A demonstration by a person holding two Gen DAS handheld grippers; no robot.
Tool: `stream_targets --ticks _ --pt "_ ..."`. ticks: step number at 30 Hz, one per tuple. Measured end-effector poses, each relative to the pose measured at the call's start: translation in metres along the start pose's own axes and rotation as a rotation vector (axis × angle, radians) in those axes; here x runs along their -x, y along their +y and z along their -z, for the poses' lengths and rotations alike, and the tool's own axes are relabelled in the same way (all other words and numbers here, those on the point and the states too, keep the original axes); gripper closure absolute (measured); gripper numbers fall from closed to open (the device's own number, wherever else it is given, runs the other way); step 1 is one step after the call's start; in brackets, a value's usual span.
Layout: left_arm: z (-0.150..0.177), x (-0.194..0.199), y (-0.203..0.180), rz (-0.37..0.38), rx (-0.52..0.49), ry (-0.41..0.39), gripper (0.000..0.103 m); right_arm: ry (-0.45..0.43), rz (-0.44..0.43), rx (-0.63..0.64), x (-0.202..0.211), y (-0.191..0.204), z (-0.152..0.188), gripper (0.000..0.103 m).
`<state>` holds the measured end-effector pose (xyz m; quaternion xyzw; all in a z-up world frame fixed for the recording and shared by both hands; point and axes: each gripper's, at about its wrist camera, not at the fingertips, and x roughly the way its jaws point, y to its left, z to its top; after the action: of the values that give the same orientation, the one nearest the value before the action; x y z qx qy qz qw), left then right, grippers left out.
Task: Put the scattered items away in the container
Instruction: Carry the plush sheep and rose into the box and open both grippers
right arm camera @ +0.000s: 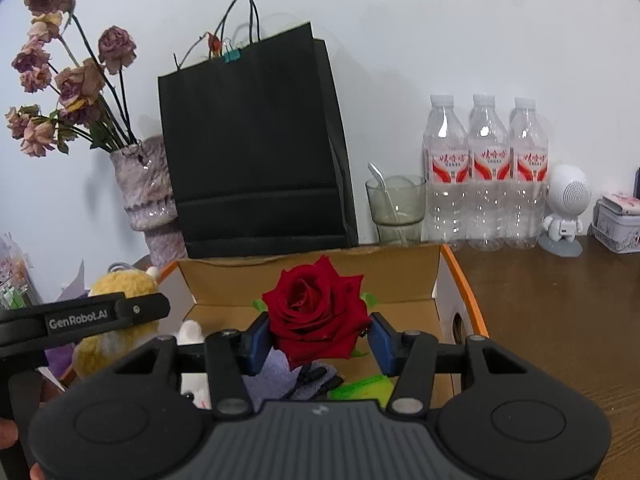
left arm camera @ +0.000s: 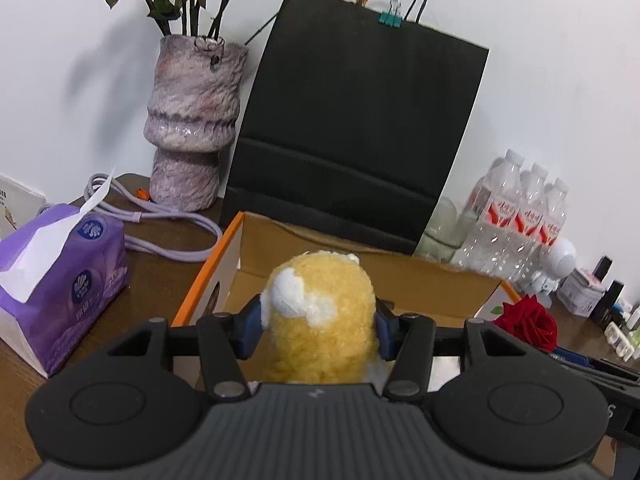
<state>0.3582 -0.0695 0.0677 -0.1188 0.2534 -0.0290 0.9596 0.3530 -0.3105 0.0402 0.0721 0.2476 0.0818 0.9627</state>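
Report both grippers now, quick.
Left gripper: closed on the yellow plush toy, over the cardboard box.
Right gripper: closed on the red rose.

Plush toy (left arm camera: pixel 320 316): yellow, fluffy, white patches on top, upright, pinched between 2 blue fingers (left arm camera: pixel 250 330) of left gripper (left arm camera: pixel 318 330), above near left edge of box.

Rose (right arm camera: pixel 318 312): red, fully open, green leaves behind, bloom facing up, between 2 blue fingers (right arm camera: pixel 382 342) of right gripper (right arm camera: pixel 320 340), over box interior.

Box (right arm camera: pixel 466 300): open cardboard, orange rim, flaps up, just beyond fingers; purple cloth (right arm camera: pixel 276 376), green item (right arm camera: pixel 362 388), white item inside.
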Motion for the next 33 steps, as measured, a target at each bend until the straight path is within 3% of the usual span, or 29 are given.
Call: stream_targets --ticks 1,3,4,5,6,9,33 --pt "0.000 -0.001 -0.001 -0.010 -0.012 0.012 0.043 0.009 -0.003 -0.002 -0.001 -0.001 0.000 0.053" --pt "0.000 -0.006 -0.006 -0.027 -0.061 0.057 0.018 0.035 -0.002 0.008 -0.004 -0.001 0.001 0.047" --pt "0.001 -0.008 -0.009 -0.039 -0.094 0.084 0.000 0.058 0.001 0.022 -0.006 0.001 0.001 0.039" --pt "0.002 -0.008 -0.012 -0.074 -0.115 0.087 0.000 0.089 0.008 0.038 -0.008 0.002 0.001 0.009" --pt "0.003 -0.008 -0.014 -0.104 -0.130 0.086 0.000 0.109 0.025 0.051 -0.010 0.004 0.001 0.000" --pt "0.003 -0.009 -0.014 -0.096 -0.130 0.104 0.000 0.113 0.067 0.083 -0.008 0.009 0.000 0.000" --pt "0.005 0.016 -0.018 -0.072 -0.115 0.067 0.000 0.096 0.046 0.070 0.011 0.007 -0.006 0.000"
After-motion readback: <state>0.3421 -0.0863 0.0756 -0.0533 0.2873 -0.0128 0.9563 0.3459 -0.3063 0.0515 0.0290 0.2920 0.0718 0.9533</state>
